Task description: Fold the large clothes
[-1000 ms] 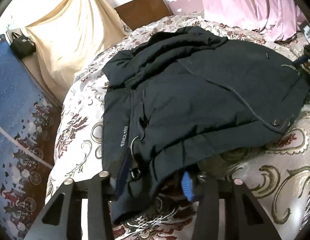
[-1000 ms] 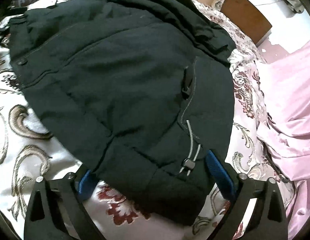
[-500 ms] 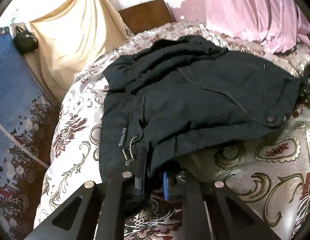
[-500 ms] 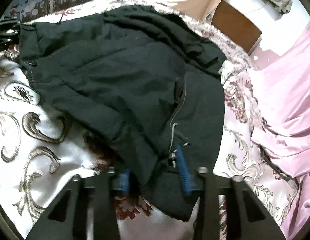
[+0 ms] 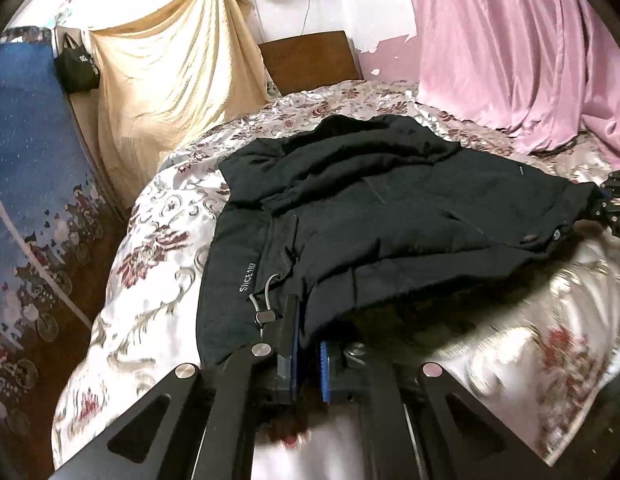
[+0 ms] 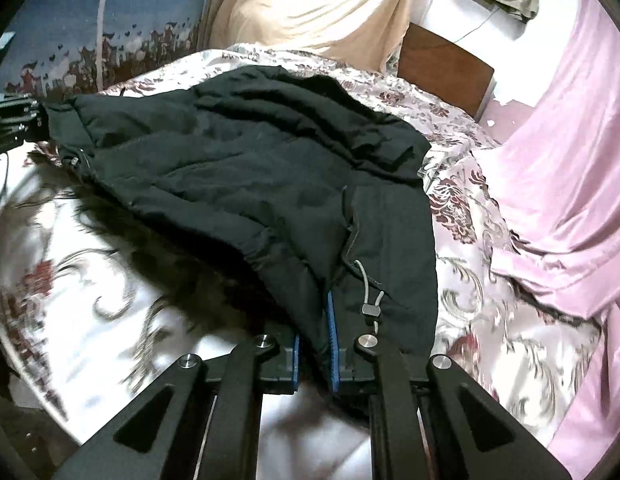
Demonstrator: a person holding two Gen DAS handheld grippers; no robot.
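A large dark padded jacket [image 5: 390, 216] lies spread on the floral bedspread [image 5: 150, 264]. My left gripper [image 5: 308, 352] is shut on the jacket's near hem, beside a grey drawstring toggle [image 5: 264, 316]. In the right wrist view the same jacket [image 6: 246, 168] stretches away, and my right gripper [image 6: 314, 356] is shut on the hem at its other near corner, next to a drawstring toggle [image 6: 370, 310]. The pinched hem is lifted a little off the bed. The right gripper shows at the left view's right edge [image 5: 614, 208]; the left one shows at the right view's left edge [image 6: 14, 120].
A pink curtain [image 5: 510, 52] hangs along the far right side of the bed. A cream cloth [image 5: 170, 72] drapes over the far left, with a brown headboard [image 5: 310, 60] between. A blue patterned rug [image 5: 30, 200] covers the floor at left.
Both grippers closed from wide open onto the jacket's near hem. Both then rose and pulled back, lifting the hem off the bedspread.
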